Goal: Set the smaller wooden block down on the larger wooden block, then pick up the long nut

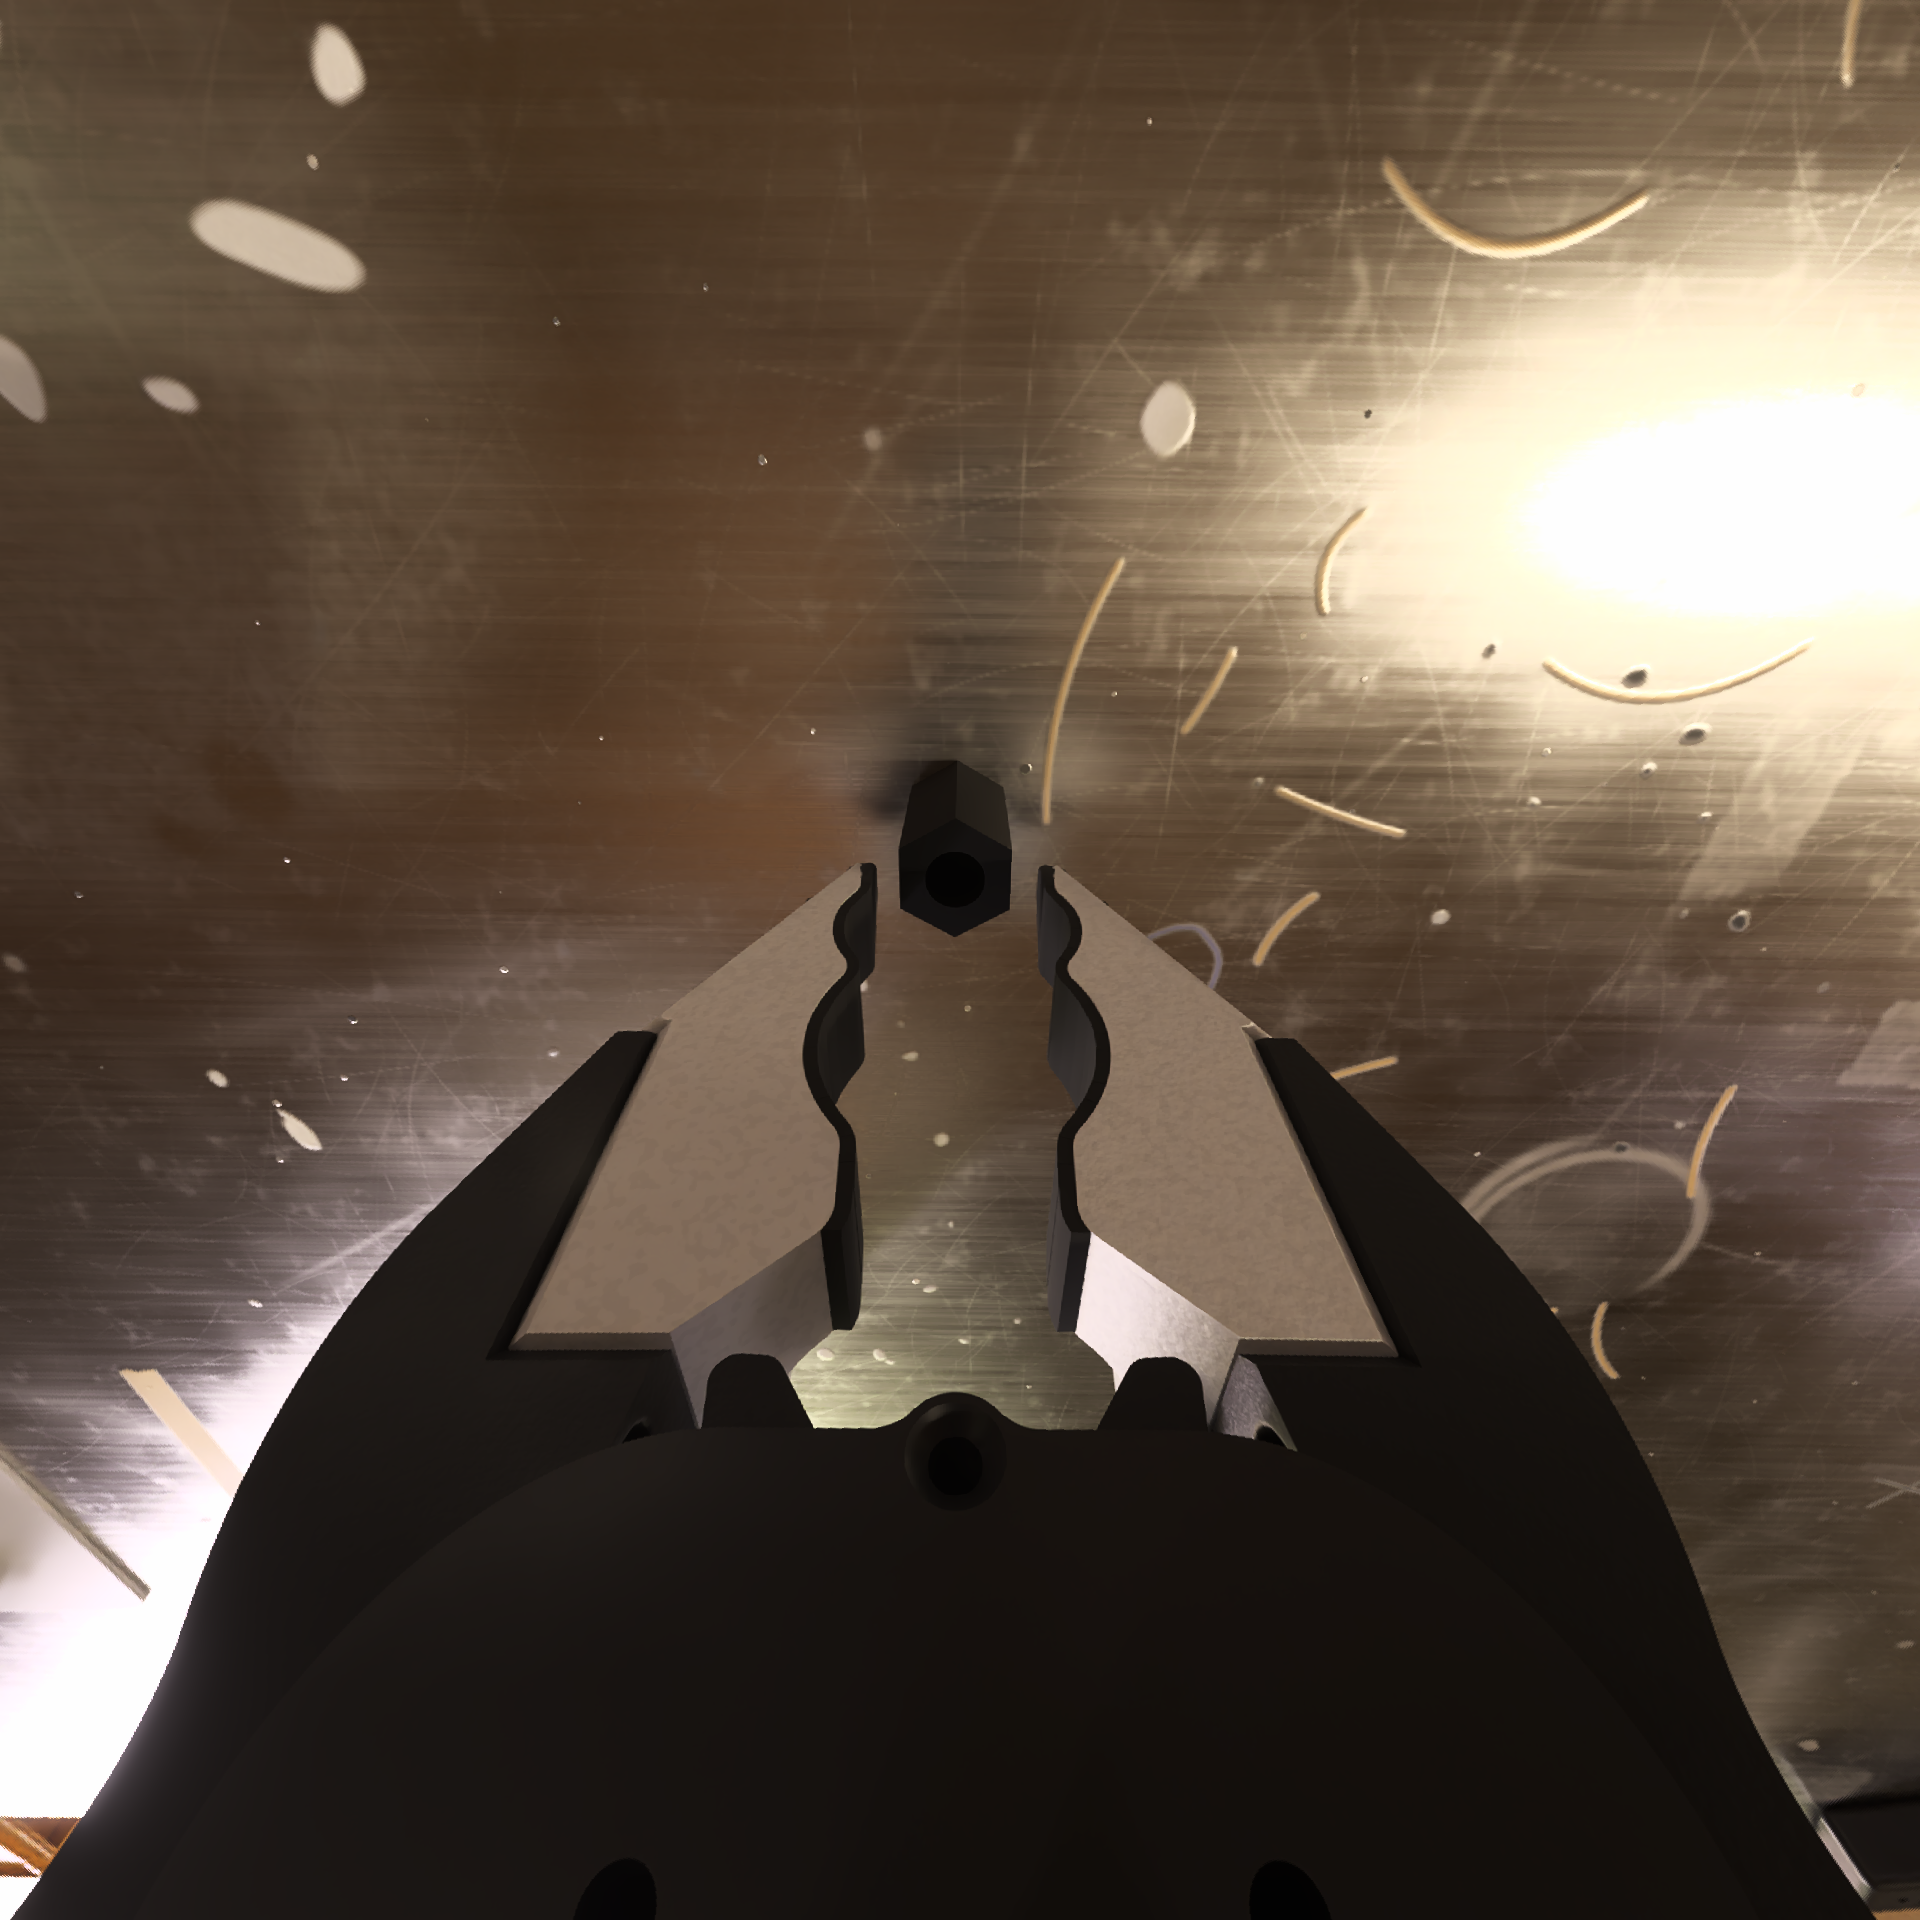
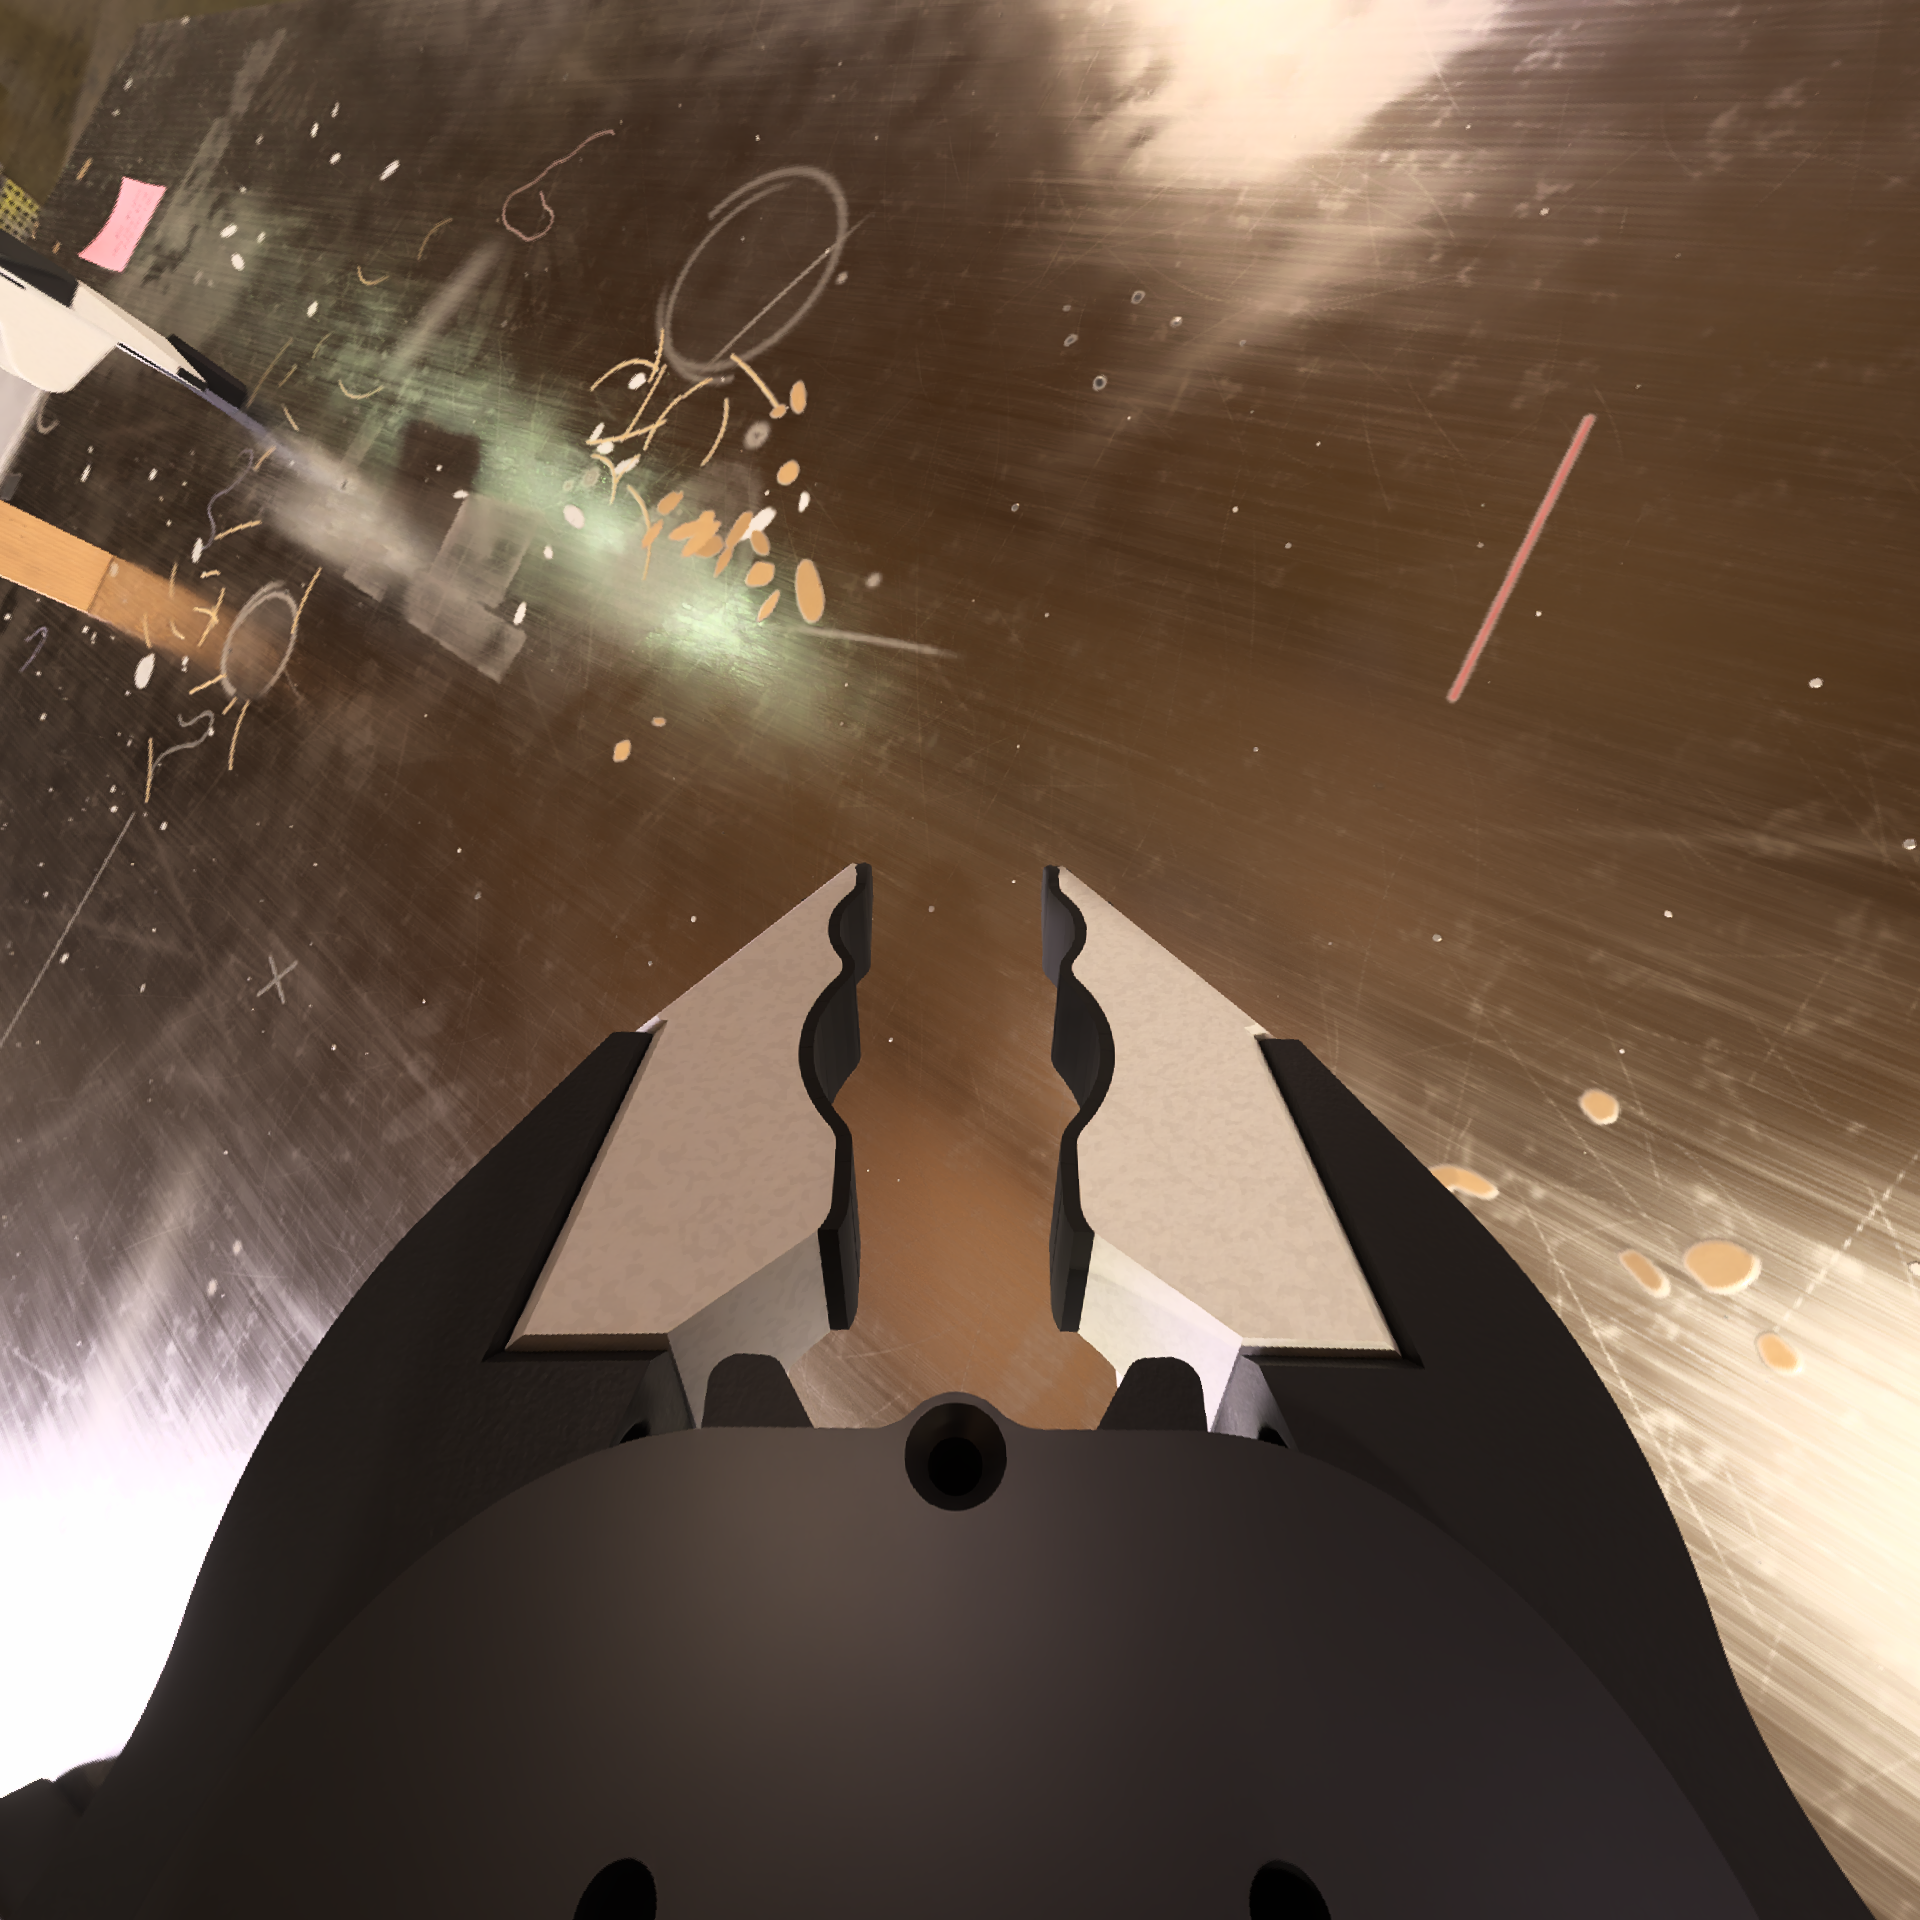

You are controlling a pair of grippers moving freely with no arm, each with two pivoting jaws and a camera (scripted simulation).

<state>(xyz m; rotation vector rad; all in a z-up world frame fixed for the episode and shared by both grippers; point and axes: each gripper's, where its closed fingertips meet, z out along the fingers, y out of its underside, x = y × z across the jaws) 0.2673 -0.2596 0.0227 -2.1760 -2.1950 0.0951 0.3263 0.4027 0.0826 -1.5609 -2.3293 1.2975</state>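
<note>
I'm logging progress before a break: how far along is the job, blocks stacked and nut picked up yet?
Stacking cannot be confirmed: only a sliver of a wooden block shows at the right wrist view's left edge. In hand: the left gripper has its jaws open just short of the long nut, which lies on the metal table, ungripped. Left: closing on the nut and lifting. The right gripper is open and empty.

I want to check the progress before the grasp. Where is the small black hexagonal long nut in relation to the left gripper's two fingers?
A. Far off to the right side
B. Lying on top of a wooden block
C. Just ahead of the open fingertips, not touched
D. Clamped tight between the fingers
C: in the left wrist view the small black hexagonal long nut lies on the scratched metal table just beyond the left gripper, whose fingers stand apart with gaps on both sides of it.
</note>
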